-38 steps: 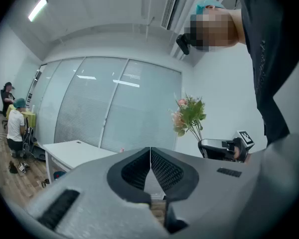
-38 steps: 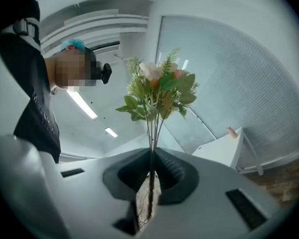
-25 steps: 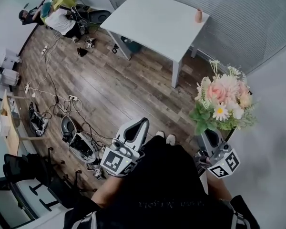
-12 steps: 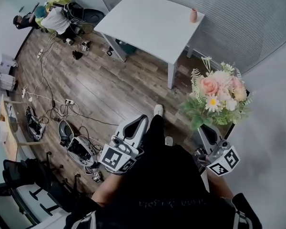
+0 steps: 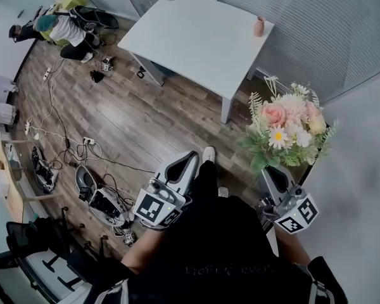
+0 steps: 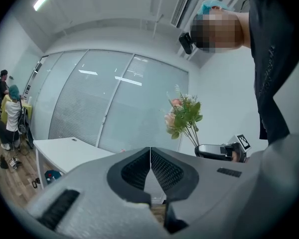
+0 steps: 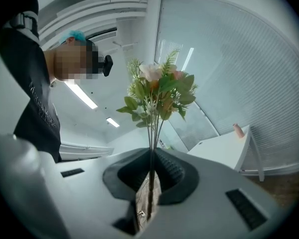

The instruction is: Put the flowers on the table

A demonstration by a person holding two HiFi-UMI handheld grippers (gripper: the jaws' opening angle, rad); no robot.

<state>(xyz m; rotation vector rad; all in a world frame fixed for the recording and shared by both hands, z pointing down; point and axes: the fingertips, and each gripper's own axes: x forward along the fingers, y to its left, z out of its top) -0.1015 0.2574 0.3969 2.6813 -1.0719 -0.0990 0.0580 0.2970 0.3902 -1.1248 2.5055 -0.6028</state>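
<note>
A bunch of pink, white and peach flowers [image 5: 287, 130] with green leaves stands upright in my right gripper [image 5: 273, 177], which is shut on the stems. In the right gripper view the stems [image 7: 151, 148] run up from between the closed jaws to the blooms [image 7: 157, 91]. My left gripper [image 5: 185, 165] is shut with nothing in it, held low at the middle of the head view. The white table [image 5: 196, 40] stands ahead, beyond both grippers. In the left gripper view the flowers [image 6: 183, 116] and the right gripper [image 6: 220, 151] show to the right.
A small pink vase [image 5: 259, 26] stands near the table's far right corner. Cables and equipment [image 5: 95, 192] litter the wooden floor at the left. People [image 5: 57, 27] crouch at the far left. A glass wall with blinds [image 5: 316, 30] runs behind the table.
The table has come nearer and lower in the head view as I step forward. The flowers stay held upright in the right gripper.
</note>
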